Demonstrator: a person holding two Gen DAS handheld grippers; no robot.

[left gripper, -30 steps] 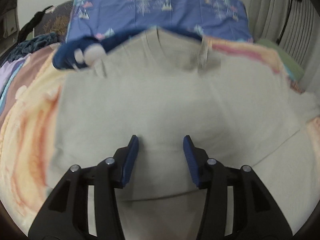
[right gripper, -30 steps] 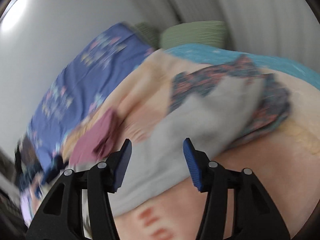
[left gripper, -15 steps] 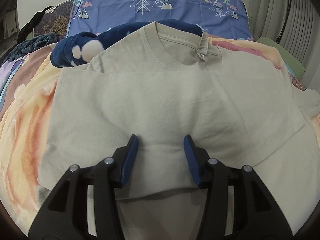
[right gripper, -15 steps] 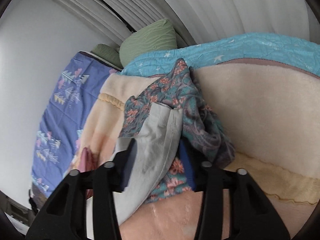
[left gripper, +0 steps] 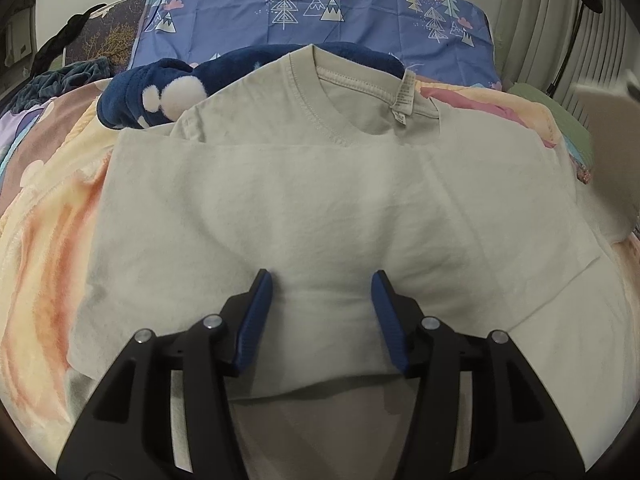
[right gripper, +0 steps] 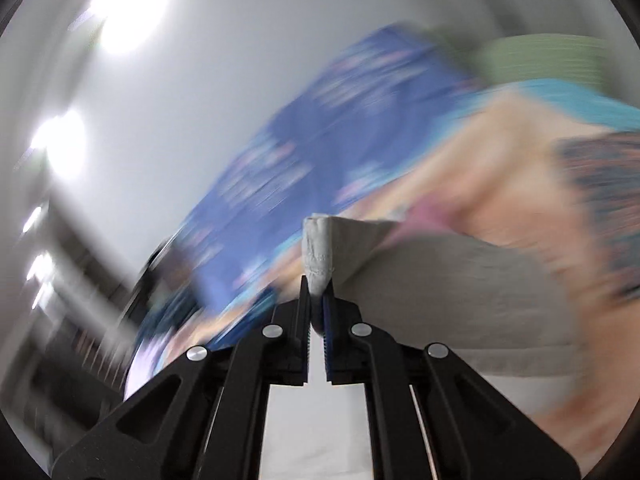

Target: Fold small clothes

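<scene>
A beige t-shirt [left gripper: 320, 200] lies flat on the bed, collar at the far end, its lower part folded up over its chest. My left gripper [left gripper: 322, 300] is open and hovers just above the shirt's folded near part. In the right wrist view my right gripper [right gripper: 317, 292] is shut on a bunched beige edge of the t-shirt [right gripper: 440, 280], lifted off the bed; that view is heavily blurred. At the right edge of the left wrist view a blurred pale shape [left gripper: 608, 132] is raised.
A dark blue plush toy [left gripper: 160, 92] lies behind the collar. A blue tree-print pillow [left gripper: 320, 12] stands at the bed head. A green pillow [right gripper: 540, 60] and patterned teal cloth [right gripper: 600, 184] lie to the right. The orange-yellow blanket [left gripper: 40, 260] covers the bed.
My right gripper has closed on the beige shirt's edge and swung up and left with it. My left gripper has stayed open over the shirt, almost still.
</scene>
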